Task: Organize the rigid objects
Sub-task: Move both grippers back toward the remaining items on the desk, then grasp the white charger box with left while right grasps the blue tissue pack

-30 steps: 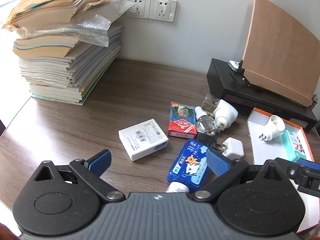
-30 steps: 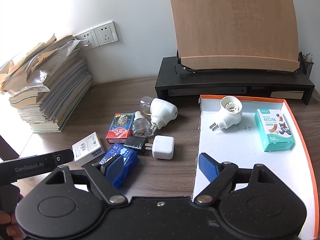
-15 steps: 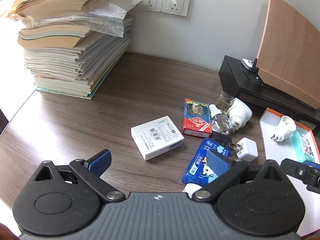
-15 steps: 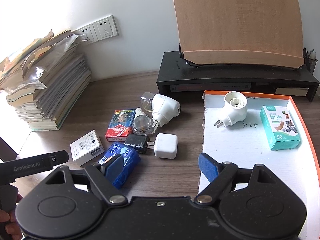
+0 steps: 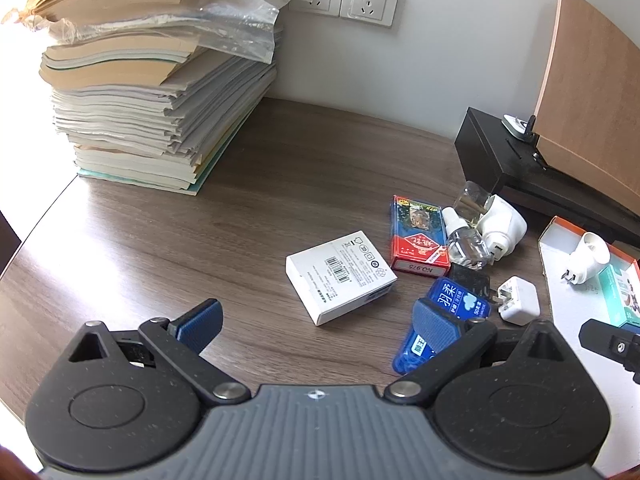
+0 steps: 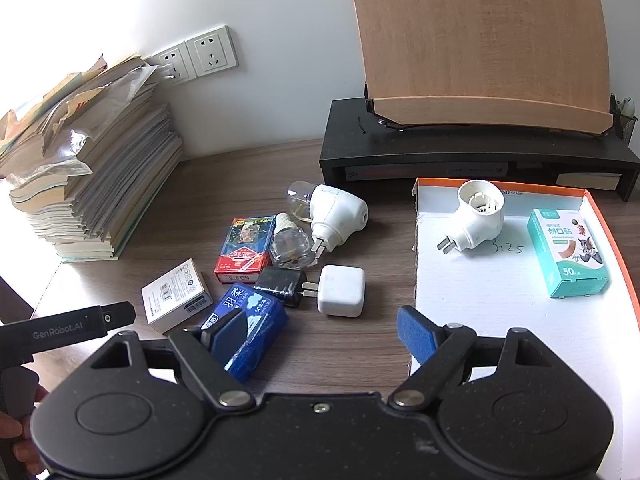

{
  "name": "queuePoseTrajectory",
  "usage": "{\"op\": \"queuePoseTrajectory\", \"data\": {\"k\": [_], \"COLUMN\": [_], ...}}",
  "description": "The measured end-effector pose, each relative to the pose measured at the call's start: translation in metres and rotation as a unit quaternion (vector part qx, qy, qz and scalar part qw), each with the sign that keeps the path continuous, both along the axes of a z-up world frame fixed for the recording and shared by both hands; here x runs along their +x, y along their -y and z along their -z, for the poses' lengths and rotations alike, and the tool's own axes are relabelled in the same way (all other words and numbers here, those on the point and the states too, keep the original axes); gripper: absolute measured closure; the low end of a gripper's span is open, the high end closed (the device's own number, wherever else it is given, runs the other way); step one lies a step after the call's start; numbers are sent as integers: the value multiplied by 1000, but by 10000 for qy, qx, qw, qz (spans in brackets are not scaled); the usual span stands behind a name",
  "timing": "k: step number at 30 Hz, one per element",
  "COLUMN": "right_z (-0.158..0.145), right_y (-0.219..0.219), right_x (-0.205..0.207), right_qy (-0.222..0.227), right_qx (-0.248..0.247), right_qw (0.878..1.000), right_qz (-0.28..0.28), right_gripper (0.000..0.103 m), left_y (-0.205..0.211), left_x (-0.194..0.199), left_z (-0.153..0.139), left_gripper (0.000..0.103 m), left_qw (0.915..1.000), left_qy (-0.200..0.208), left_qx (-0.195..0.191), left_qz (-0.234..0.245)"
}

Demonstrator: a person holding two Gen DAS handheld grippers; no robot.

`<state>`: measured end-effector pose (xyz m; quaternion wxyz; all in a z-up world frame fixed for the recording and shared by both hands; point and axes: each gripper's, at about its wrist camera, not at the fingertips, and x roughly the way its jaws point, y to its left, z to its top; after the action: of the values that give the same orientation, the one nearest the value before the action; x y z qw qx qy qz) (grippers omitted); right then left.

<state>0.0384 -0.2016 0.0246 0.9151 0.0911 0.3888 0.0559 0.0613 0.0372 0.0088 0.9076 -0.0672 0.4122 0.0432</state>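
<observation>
Everywhere, cluttered wooden desk [image 5: 280, 184], perhaps office.

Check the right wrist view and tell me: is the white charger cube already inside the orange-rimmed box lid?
No, the white charger cube lies on the wooden desk, left of the orange-rimmed box lid, plugged against a black adapter.

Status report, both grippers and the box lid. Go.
Left gripper open, empty. Right gripper open, empty. Box lid holds a white plug-in unit and teal bandage box. Seven items loose on desk; nothing blocking.
</observation>
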Motion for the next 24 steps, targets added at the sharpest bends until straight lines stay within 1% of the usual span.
{"op": "queuePoseTrajectory", "data": {"k": [14,24], "right_z": [4,11], "right_y": [-10,-23], "right_x": [0,3], "right_qy": [-62,-172], "right_qx": [-58,-114], "right_qw": [9999,9996], "right_qz": [121,193], "right_gripper": [6,6], "left_y": [-7,-13], "left_x": [11,20], "left_z": [8,18], "left_gripper": [0,0], "left_qw": [9998,9991], "left_qy": [-52,-123], "left_qx": [39,36], "left_qz": [193,415]}}
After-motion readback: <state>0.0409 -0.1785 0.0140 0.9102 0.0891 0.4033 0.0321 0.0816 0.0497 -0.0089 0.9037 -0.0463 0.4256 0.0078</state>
